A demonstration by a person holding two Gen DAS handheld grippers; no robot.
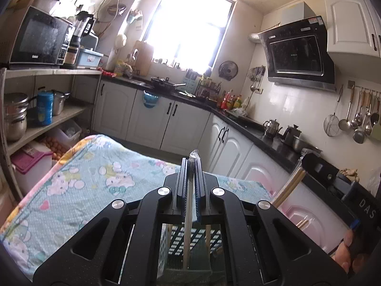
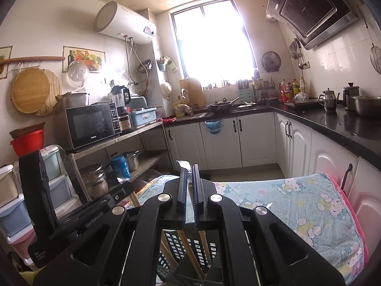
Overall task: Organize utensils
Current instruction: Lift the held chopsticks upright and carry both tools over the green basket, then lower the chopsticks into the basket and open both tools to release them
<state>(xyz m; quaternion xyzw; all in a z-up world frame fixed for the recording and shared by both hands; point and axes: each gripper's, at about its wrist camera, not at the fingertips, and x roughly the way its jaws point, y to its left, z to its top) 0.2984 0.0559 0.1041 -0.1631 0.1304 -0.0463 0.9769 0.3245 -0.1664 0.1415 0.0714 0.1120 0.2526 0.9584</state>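
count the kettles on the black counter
2: a steel kettle and, just right of it, a darker kettle beside the bowl. More may be hidden.

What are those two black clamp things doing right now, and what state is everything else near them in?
Left gripper: jaws shut on a wrapped utensil, standing upright.
Right gripper: jaws shut on wrapped chopsticks.
Slotted basket: below both grippers, wooden chopsticks already standing in it.
Patterned cloth: spread flat over the table.
Cabinet doors: closed.
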